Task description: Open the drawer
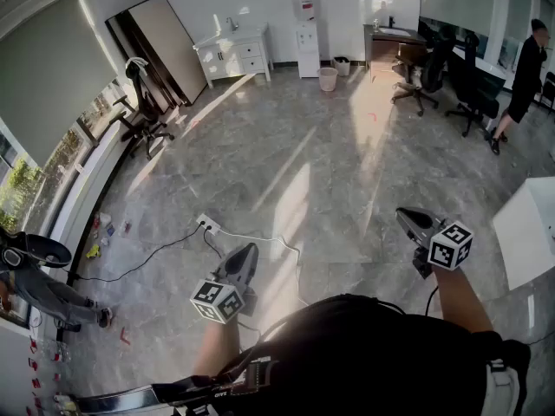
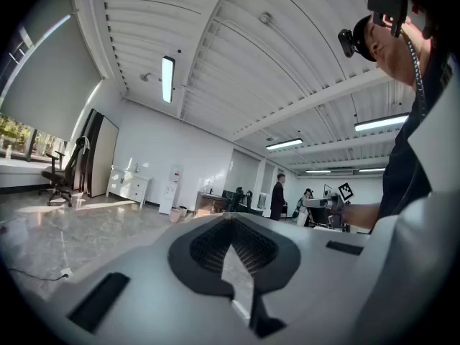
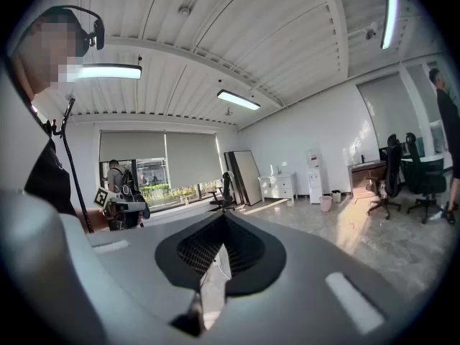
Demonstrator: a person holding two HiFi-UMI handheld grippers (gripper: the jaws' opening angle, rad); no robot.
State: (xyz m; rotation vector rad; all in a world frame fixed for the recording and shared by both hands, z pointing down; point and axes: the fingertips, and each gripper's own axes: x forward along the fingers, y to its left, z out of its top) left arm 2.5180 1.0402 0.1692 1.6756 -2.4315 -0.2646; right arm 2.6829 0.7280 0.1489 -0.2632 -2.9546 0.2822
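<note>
Currently approach step: left gripper (image 1: 245,254) and right gripper (image 1: 406,217) both clenched, empty; white drawer cabinet (image 1: 234,55) well apart at far wall. Next, likely: walk closer, release one gripper for grasp.

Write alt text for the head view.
Seen from above, a person holds the left gripper and right gripper out over a glossy grey floor, both empty. A white drawer cabinet stands far off against the back wall.
</note>
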